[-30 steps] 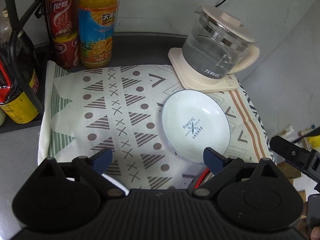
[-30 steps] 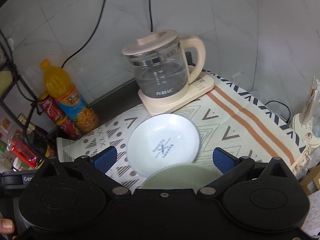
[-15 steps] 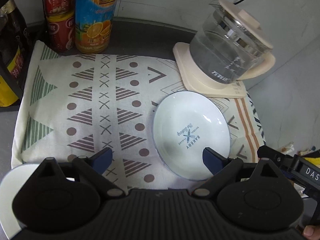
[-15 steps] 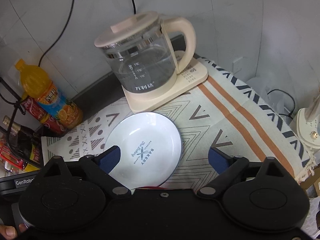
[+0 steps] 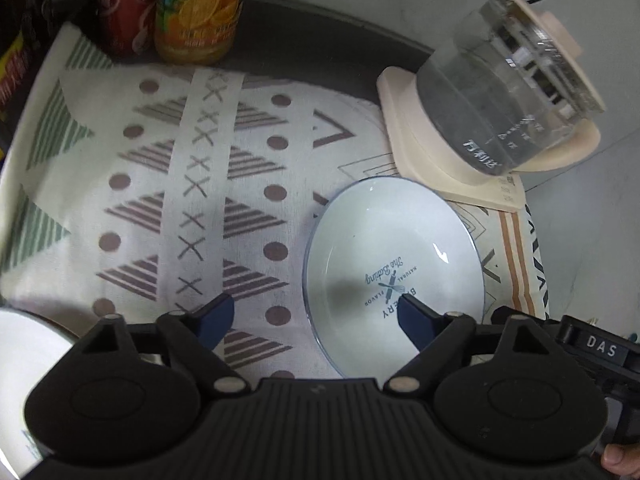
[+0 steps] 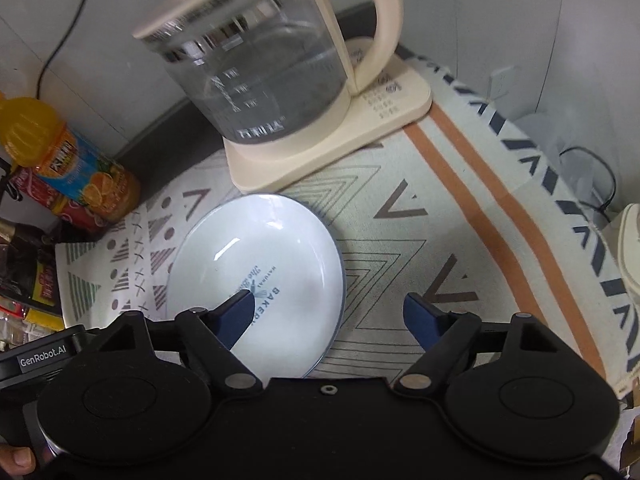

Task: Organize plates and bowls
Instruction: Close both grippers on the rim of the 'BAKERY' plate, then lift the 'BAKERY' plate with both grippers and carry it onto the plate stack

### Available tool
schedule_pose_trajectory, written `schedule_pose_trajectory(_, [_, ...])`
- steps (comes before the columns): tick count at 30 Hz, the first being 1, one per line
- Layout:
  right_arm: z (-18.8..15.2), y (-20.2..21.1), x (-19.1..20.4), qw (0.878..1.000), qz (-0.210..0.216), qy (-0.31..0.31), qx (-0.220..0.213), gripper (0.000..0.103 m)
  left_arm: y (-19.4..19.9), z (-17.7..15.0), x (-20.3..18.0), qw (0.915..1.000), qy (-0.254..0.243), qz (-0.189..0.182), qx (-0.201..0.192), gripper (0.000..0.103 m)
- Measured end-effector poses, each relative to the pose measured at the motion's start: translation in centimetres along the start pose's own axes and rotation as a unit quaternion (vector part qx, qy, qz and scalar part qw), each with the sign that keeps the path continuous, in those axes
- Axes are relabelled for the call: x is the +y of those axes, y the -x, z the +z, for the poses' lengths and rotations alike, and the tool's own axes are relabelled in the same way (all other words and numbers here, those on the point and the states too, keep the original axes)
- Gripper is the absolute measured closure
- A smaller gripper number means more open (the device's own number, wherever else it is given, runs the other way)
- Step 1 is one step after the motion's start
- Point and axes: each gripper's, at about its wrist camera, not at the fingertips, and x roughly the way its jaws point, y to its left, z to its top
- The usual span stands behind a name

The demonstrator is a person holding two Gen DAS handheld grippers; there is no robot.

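Observation:
A white plate point(image 5: 394, 256) with a "Bakery" print lies on the patterned cloth point(image 5: 160, 184), in front of the kettle. My left gripper point(image 5: 316, 316) hovers over its left rim, jaws closing, one blue fingertip point(image 5: 412, 312) above the plate and the other point(image 5: 214, 316) above the cloth. My right gripper point(image 6: 330, 312) hangs over the plate's point(image 6: 256, 276) right rim, jaws also closing; its left fingertip point(image 6: 240, 312) sits above the plate, the right one point(image 6: 420, 314) above the cloth. Neither presses on the plate. Another white dish point(image 5: 24, 368) shows at the lower left.
A glass kettle point(image 6: 256, 68) on a cream base point(image 6: 332, 148) stands close behind the plate. An orange juice bottle point(image 5: 200, 8), red cans point(image 5: 126, 12) and dark bottles line the back left. The cloth's orange-striped right part point(image 6: 480, 200) is bare. A wall lies behind.
Both grippers have come down and closer to the plate, which now looks larger. Their jaws have narrowed. The pale dish under the right gripper a second ago is out of that view.

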Motion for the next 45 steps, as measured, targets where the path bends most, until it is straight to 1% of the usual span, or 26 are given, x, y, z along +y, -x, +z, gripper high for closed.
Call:
schedule_pose_trajectory(1, [0.2, -0.5, -0.2, 1.0, 0.003, -0.001, 0.008, 0.033, -0.3, 0.0, 0.1, 1.0, 0.007, -0.001, 0.005, 0.03])
schedule_pose_trajectory(3, [0.6, -1.4, -0.5, 1.0, 0.008, -0.003, 0.024, 0.036, -1.0, 0.1, 0.5, 0.9996, 0.021, -0.002, 0.016, 0.039])
schedule_pose_trajectory(4, [0.8, -1.8, -0.6, 0.999, 0.009, -0.003, 0.031, 0.04, -1.2, 0.0, 0.7, 0.9994, 0.028, -0.003, 0.02, 0.043])
schedule_pose_trajectory(5, [0.9, -2.2, -0.8, 0.999, 0.011, -0.003, 0.038, 0.041, -1.4, 0.0, 0.8, 0.9992, 0.033, -0.005, 0.022, 0.045])
schedule_pose_trajectory(6, [1.0, -2.6, -0.8, 0.999, 0.013, -0.003, 0.044, 0.042, -1.6, 0.0, 0.9, 0.999, 0.037, -0.006, 0.024, 0.05])
schedule_pose_trajectory(8, [1.2, -3.3, -0.8, 0.998, 0.015, -0.001, 0.055, 0.046, -2.0, 0.0, 1.1, 0.9986, 0.044, -0.008, 0.029, 0.054])
schedule_pose_trajectory(10, [1.4, -4.0, -0.8, 0.998, 0.018, 0.002, 0.064, 0.051, -2.4, -0.1, 1.3, 0.9981, 0.051, -0.008, 0.035, 0.06])
schedule_pose_trajectory(11, [1.4, -4.3, -0.8, 0.997, 0.02, 0.003, 0.069, 0.053, -2.6, -0.1, 1.4, 0.9978, 0.054, -0.009, 0.038, 0.061])
schedule_pose_trajectory(13, [1.5, -4.9, -0.9, 0.996, 0.025, 0.001, 0.08, 0.06, -3.0, -0.2, 1.6, 0.9972, 0.06, -0.012, 0.044, 0.067])
schedule_pose_trajectory(16, [1.6, -5.7, -0.9, 0.995, 0.029, -0.001, 0.095, 0.067, -3.4, -0.1, 1.7, 0.9967, 0.065, -0.017, 0.044, 0.071])
schedule_pose_trajectory(20, [1.5, -6.7, -0.7, 0.994, 0.03, 0.005, 0.109, 0.071, -3.8, 0.2, 1.4, 0.9971, 0.06, -0.019, 0.043, 0.073])
schedule_pose_trajectory(25, [1.7, -7.0, -0.7, 0.993, 0.034, 0.01, 0.109, 0.074, -4.5, 0.4, 1.2, 0.9958, 0.061, -0.039, 0.057, 0.089])
schedule_pose_trajectory(29, [1.8, -7.1, -0.5, 0.994, 0.031, 0.014, 0.105, 0.077, -4.5, 0.3, 1.2, 0.9959, 0.061, -0.04, 0.054, 0.089])
schedule_pose_trajectory(30, [1.8, -7.1, -0.6, 0.994, 0.031, 0.014, 0.104, 0.079, -4.4, 0.3, 1.2, 0.9961, 0.059, -0.041, 0.052, 0.09])
schedule_pose_trajectory(31, [1.8, -7.1, -0.7, 0.994, 0.029, 0.013, 0.104, 0.084, -4.2, 0.2, 1.2, 0.9965, 0.056, -0.041, 0.047, 0.09])
schedule_pose_trajectory(32, [1.8, -7.1, -0.8, 0.994, 0.029, 0.011, 0.102, 0.086, -4.0, 0.2, 1.2, 0.9968, 0.053, -0.042, 0.043, 0.09])
schedule_pose_trajectory(35, [1.6, -6.5, -1.2, 0.995, 0.043, -0.001, 0.092, 0.089, -3.3, 0.4, 1.5, 0.997, 0.051, -0.048, 0.032, 0.09])
schedule_pose_trajectory(37, [1.5, -5.9, -1.1, 0.996, 0.049, 0.001, 0.079, 0.092, -2.5, 0.6, 1.7, 0.9974, 0.047, -0.052, 0.019, 0.09])
schedule_pose_trajectory(40, [1.5, -4.6, -0.7, 0.996, 0.066, 0.0, 0.06, 0.095, -1.6, 0.9, 1.8, 0.9971, 0.045, -0.06, 0.012, 0.09])
schedule_pose_trajectory(45, [1.3, -3.3, 0.4, 0.997, 0.069, 0.013, 0.038, 0.095, -0.2, 1.3, 1.7, 0.9975, 0.03, -0.064, -0.003, 0.09])
